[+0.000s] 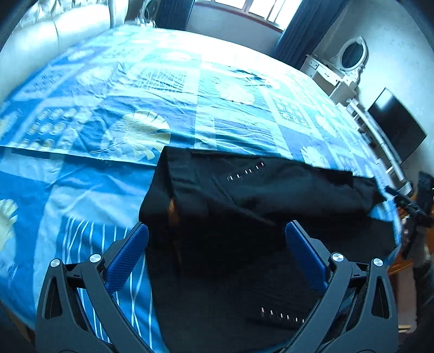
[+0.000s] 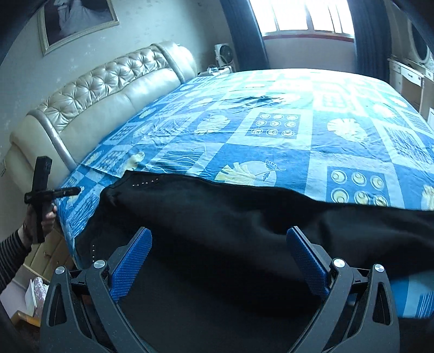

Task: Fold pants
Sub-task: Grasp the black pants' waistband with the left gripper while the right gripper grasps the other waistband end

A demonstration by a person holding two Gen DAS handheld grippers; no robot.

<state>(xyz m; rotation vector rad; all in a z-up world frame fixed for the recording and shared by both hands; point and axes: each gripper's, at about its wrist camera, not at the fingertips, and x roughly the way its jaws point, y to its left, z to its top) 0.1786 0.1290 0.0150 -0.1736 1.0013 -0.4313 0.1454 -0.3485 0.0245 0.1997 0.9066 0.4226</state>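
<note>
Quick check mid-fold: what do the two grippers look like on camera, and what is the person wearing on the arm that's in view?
Both the left gripper and the right gripper look alike: matte black angular linkage arms with round silver pivot screws, and blue textured pads lining the jaws. No cables or markings show. From the right wrist view, the left gripper appears as a black cross-shaped handle, and the arm beside it wears a dark sleeve with thin stripes.

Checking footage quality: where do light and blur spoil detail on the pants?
Left wrist view: window overexposed, glare whitening the far bedspread, slight blur, black pants almost featureless. Right wrist view: sharper, window blown out, pants still a dark mass; both fisheye-curved.
</note>
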